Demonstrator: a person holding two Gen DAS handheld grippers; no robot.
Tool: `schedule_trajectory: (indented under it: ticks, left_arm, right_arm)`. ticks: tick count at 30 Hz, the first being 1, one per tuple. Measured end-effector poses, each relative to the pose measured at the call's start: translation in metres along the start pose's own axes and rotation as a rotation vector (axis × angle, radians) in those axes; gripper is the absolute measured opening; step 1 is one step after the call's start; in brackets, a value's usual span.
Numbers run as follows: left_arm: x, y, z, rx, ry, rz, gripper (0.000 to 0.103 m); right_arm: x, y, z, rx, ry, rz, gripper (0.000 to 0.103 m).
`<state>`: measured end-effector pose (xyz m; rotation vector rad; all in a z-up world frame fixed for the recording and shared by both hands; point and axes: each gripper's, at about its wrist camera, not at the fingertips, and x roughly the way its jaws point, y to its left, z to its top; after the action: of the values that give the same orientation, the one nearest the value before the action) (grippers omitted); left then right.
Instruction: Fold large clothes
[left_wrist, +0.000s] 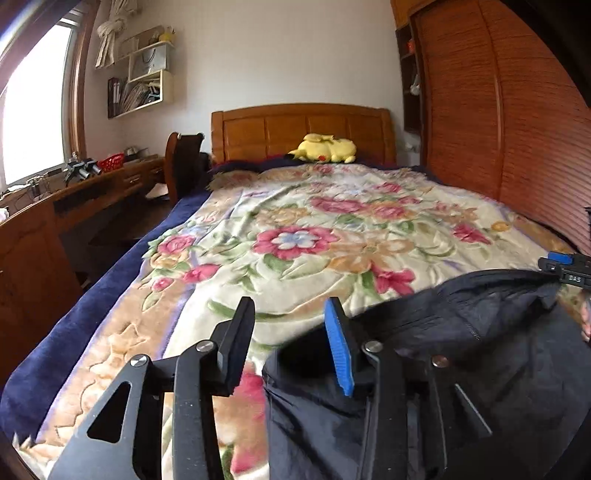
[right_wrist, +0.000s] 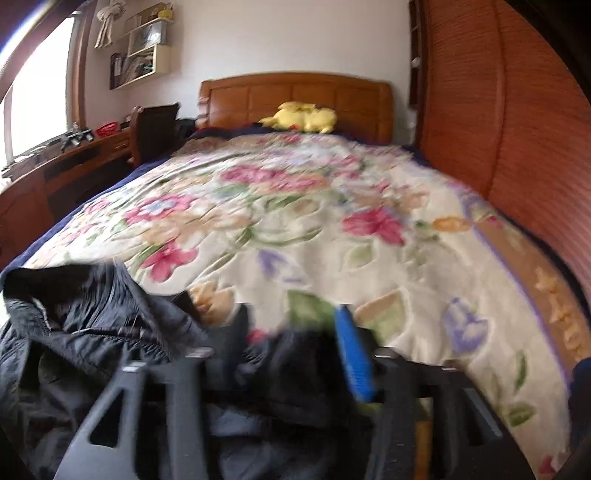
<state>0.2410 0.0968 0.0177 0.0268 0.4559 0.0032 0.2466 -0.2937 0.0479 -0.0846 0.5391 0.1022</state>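
A black padded jacket (left_wrist: 461, 350) lies crumpled on the near end of the flowered blanket (left_wrist: 295, 229) that covers the bed. My left gripper (left_wrist: 290, 332) hovers at the jacket's left edge with its jaws apart. A blurred dark fold of cloth sits low between them, and neither pad presses on it. At the far right edge, behind the jacket, a part of the right gripper (left_wrist: 565, 267) shows. In the blurred right wrist view the jacket (right_wrist: 92, 332) fills the lower left. My right gripper (right_wrist: 295, 332) stands wide open with loose dark cloth under and between its fingers.
A yellow plush toy (left_wrist: 325, 147) rests against the wooden headboard (left_wrist: 303, 129). A wooden desk (left_wrist: 74, 192) and a chair (left_wrist: 184, 162) line the left side under a window. A slatted wooden wardrobe (left_wrist: 498, 129) stands close along the bed's right side.
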Motion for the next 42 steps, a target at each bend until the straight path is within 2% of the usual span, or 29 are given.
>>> schedule_trajectory:
  ticks: [3, 5, 7, 13, 15, 21, 25, 32, 34, 42]
  left_arm:
    - [-0.018, -0.003, -0.002, 0.009, -0.002, -0.022, 0.051]
    - [-0.031, -0.008, -0.005, 0.018, -0.015, -0.042, 0.072]
    - [-0.043, -0.012, -0.011, 0.017, -0.014, -0.075, 0.079]
    - [-0.065, -0.022, -0.032, 0.006, 0.019, -0.153, 0.082]
    - [-0.068, -0.026, -0.04, 0.0, 0.036, -0.178, 0.087]
    - [-0.073, -0.044, -0.058, -0.012, 0.062, -0.231, 0.087]
    - [-0.07, -0.052, -0.065, -0.005, 0.077, -0.224, 0.087]
    - [-0.062, -0.055, -0.07, -0.001, 0.093, -0.222, 0.087]
    - [-0.061, -0.058, -0.072, 0.009, 0.097, -0.217, 0.087]
    - [-0.059, -0.063, -0.074, 0.02, 0.106, -0.223, 0.087]
  right_arm:
    - [-0.012, 0.004, 0.003, -0.009, 0.005, 0.027, 0.071]
    - [-0.02, 0.011, 0.001, -0.03, 0.009, 0.043, 0.071]
    - [-0.029, 0.019, -0.001, -0.046, 0.007, 0.065, 0.071]
    - [-0.041, 0.022, -0.009, -0.075, 0.034, 0.071, 0.071]
    - [-0.041, 0.02, -0.011, -0.083, 0.055, 0.062, 0.071]
    - [-0.019, 0.006, -0.014, -0.091, 0.17, 0.022, 0.071]
    - [0.007, -0.008, -0.017, -0.031, 0.265, 0.043, 0.071]
    - [0.039, -0.028, -0.018, 0.012, 0.347, 0.009, 0.071]
    - [0.049, -0.031, -0.022, 0.038, 0.369, 0.024, 0.071]
    - [0.057, -0.033, -0.034, 0.054, 0.359, 0.069, 0.071]
